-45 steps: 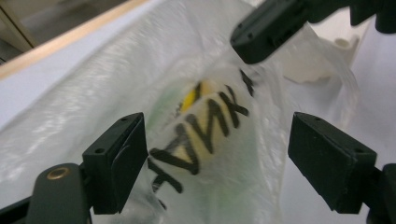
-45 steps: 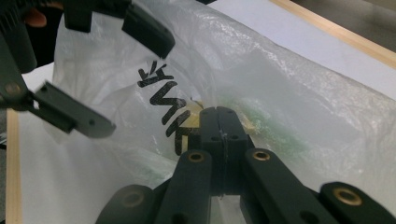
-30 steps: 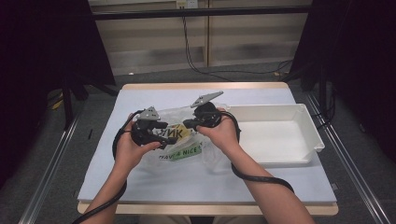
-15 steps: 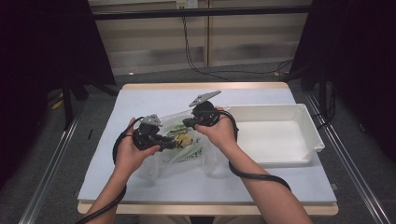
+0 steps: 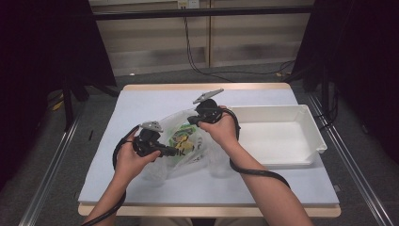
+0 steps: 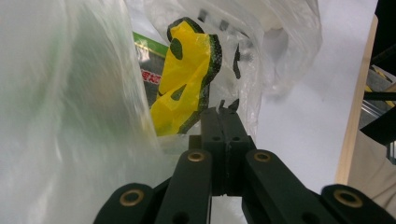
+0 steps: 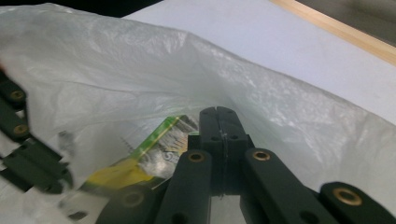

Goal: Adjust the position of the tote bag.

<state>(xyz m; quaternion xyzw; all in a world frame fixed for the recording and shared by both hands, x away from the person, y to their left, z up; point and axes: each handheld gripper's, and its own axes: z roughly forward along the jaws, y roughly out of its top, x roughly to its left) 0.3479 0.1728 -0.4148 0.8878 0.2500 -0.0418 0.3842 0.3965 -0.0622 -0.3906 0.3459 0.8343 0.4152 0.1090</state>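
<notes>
Thin translucent plastic bag (image 5: 188,150) with a green-yellow printed packet (image 5: 184,142) inside sits mid-table, at 9 o'clock from the white rectangular plastic tray (image 5: 301,114). Left gripper (image 5: 173,152) jaws have just closed, pinching the bag's film at its 7 o'clock edge. Right gripper (image 5: 192,121) clamped on the film at 12 o'clock.

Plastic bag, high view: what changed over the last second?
The left tool dropped toward the near-left and its jaws have just been closing; they now pinch the plastic bag. The bag's right side is lifted higher by the right tool, clamped on it throughout. The white tray stayed put.
</notes>
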